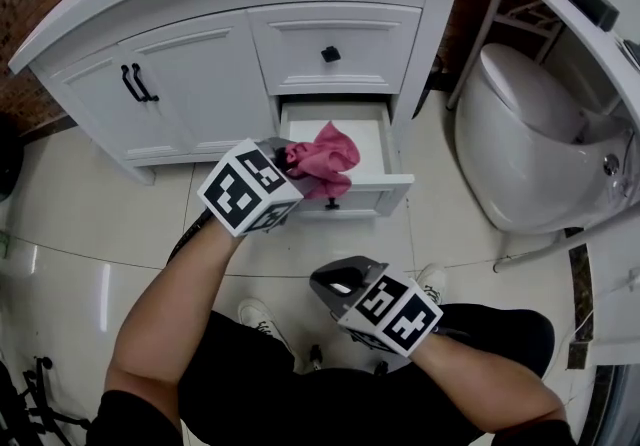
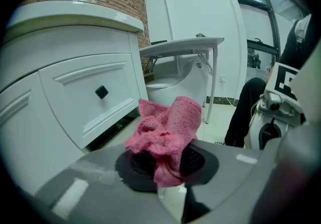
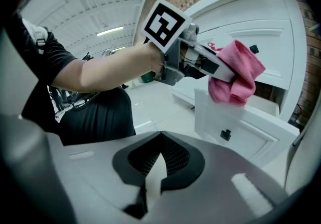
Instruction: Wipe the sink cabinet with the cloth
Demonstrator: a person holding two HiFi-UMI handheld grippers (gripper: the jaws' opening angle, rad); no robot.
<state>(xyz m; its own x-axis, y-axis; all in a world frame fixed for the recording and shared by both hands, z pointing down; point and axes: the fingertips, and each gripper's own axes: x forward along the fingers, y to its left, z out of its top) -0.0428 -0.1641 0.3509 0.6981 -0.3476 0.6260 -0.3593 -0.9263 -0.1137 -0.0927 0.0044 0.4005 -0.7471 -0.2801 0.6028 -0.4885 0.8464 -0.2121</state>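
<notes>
The pink cloth [image 2: 168, 127] is clamped, bunched, between the jaws of the left gripper [image 2: 164, 161] and is held just above the open lower drawer [image 1: 388, 182] of the white sink cabinet [image 1: 190, 84]. Only a white interior is seen in that drawer. The upper drawer [image 1: 335, 39] is closed. The right gripper [image 3: 159, 160] is held low, well apart from the cabinet, its 2 jaws together with nothing between them.

Pink cloth [image 3: 236, 78] above the open drawer [image 3: 241, 126]
The right gripper [image 3: 159, 140] has its fingers together and empty; ahead, the left gripper [image 3: 226, 74] grips the cloth.
</notes>
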